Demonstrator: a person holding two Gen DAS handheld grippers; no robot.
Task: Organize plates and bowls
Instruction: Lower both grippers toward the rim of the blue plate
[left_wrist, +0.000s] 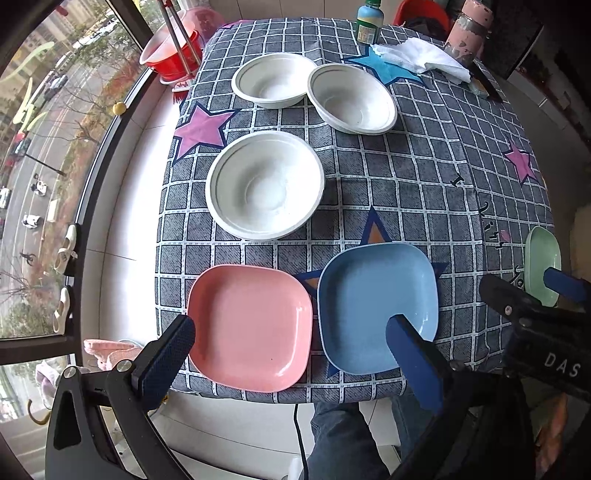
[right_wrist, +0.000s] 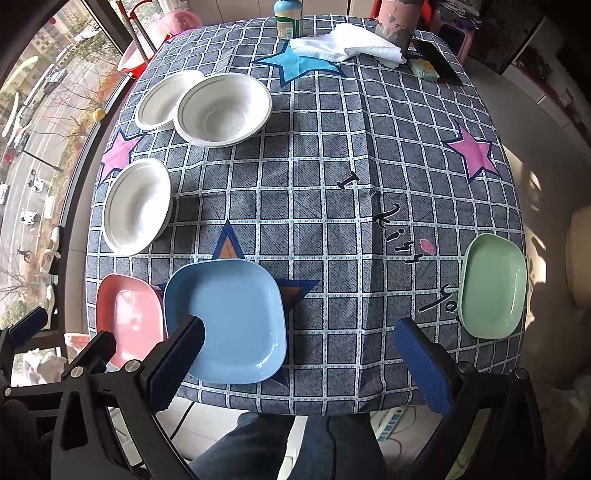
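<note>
Both claws, left claw (left_wrist: 290, 363) and right claw (right_wrist: 299, 363), spread apart, holding nothing. Pink plate (left_wrist: 251, 328), blue plate (left_wrist: 376, 306) just ahead of left claw, both bare; three white bowls (left_wrist: 264, 184) beyond, nothing inside.

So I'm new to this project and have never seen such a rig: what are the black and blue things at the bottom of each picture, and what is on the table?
They are handheld grippers; a person holds one in each hand, each carrying a wide-angle camera looking along its blue fingers. One picture comes from the left gripper, the other from the right gripper. Both are open and hold nothing. On the checked tablecloth lie three white bowls, a pink plate, a blue plate and a green plate. At the far edge sit a white cloth and a bottle.
</note>
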